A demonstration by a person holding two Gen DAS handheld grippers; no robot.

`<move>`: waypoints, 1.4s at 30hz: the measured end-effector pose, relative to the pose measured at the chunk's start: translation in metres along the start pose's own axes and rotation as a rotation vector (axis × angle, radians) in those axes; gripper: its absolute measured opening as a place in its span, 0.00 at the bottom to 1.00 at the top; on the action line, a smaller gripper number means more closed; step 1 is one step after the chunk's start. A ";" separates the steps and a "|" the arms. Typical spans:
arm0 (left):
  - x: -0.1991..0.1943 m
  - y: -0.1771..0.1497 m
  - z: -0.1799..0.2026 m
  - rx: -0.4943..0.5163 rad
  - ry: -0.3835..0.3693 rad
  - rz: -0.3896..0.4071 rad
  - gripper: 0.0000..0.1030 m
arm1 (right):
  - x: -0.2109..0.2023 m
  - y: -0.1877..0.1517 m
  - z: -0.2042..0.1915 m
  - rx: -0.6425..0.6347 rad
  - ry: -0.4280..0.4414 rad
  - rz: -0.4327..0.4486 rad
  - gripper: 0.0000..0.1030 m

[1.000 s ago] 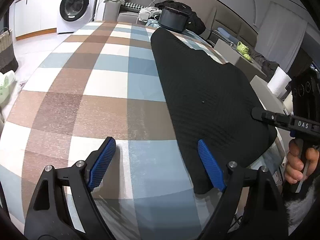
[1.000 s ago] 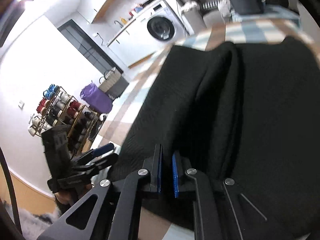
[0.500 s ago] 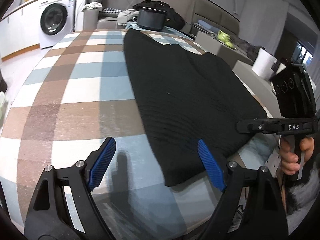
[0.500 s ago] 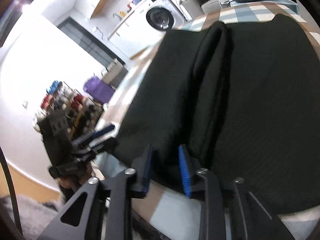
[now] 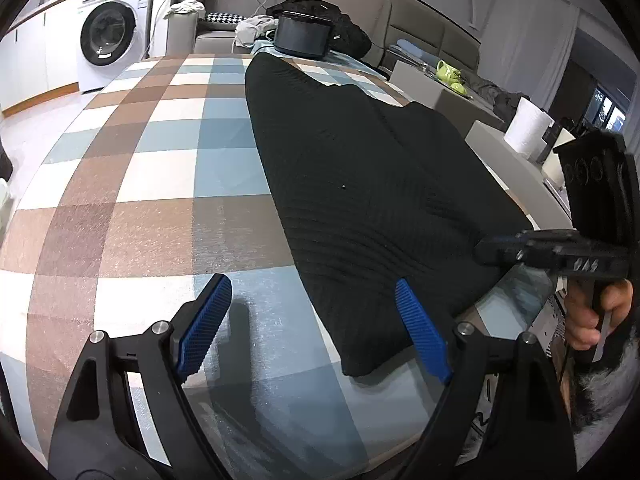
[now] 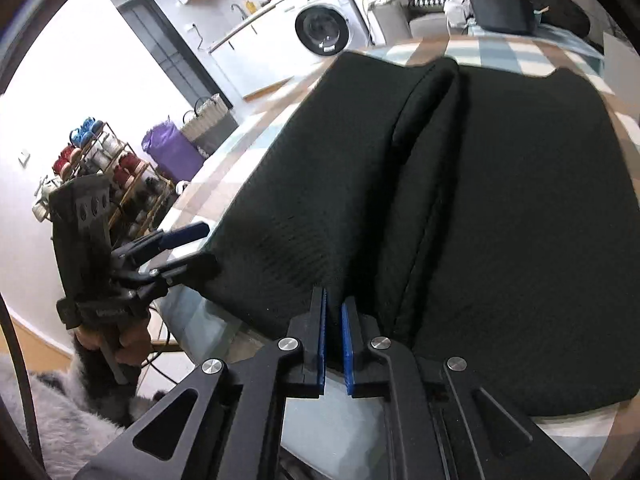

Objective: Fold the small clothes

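Blue ribbed pads line both pairs of tongs. The right tongs (image 6: 334,322) are pressed together at the near hem of a black knit garment (image 6: 500,208), their pads nearly touching; the hem's dark fabric sits at the tips, but whether cloth is actually caught between them cannot be told. The left tongs (image 5: 316,320) stand spread wide above the counter (image 5: 132,184), one pad over bare cloth, the other just over the garment's near corner, gripping nothing.

The garment lies flat along the right side of the counter, a long lengthwise fold ridge running up its middle. Its near corner reaches almost to the counter's front edge, and its right side runs close along the counter's right edge. To its left a broad stretch of checked tablecloth in brown, blue and white lies open.

Beyond the far end sit a dark bin (image 5: 303,38) and piled clothes on a sofa; a washing machine (image 5: 110,32) stands at the back left, a paper roll (image 5: 528,130) at the right.

Half a second earlier the right tongs stood parted around the hem; they have since closed, while the left tongs have kept their spread.
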State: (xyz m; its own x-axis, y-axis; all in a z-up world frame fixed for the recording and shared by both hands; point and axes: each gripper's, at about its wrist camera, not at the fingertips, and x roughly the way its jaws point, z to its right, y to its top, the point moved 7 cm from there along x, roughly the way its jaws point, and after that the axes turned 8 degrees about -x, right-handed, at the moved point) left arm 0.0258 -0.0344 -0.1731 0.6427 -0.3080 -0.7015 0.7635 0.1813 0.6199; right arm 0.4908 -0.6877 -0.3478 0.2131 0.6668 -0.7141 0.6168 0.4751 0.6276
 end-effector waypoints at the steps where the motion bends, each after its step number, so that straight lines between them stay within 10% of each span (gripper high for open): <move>1: 0.000 0.000 -0.001 -0.006 0.000 0.001 0.80 | -0.003 0.003 0.002 0.015 0.015 0.017 0.10; 6: -0.001 0.003 -0.004 -0.024 -0.004 0.008 0.80 | -0.021 0.031 0.043 0.126 -0.075 0.143 0.32; 15: 0.005 0.004 -0.012 -0.052 0.002 -0.002 0.80 | 0.030 0.073 0.085 0.227 -0.102 0.103 0.32; 19: 0.003 0.005 -0.011 -0.052 0.006 0.000 0.80 | 0.041 0.091 0.093 0.238 -0.148 0.106 0.07; 26: 0.001 0.010 -0.015 -0.069 0.018 0.013 0.80 | -0.011 0.111 0.071 0.137 -0.191 0.280 0.04; 30: 0.007 0.010 -0.017 -0.093 0.016 0.000 0.80 | -0.005 0.091 0.103 0.182 -0.267 0.176 0.06; 42: 0.019 0.025 -0.024 -0.173 0.031 0.003 0.80 | -0.027 0.048 0.098 0.197 -0.235 0.134 0.48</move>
State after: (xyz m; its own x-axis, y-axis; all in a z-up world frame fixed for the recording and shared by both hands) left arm 0.0584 -0.0128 -0.1792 0.6447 -0.2790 -0.7117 0.7593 0.3409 0.5543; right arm 0.5883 -0.7394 -0.3285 0.4571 0.5544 -0.6955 0.7013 0.2563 0.6652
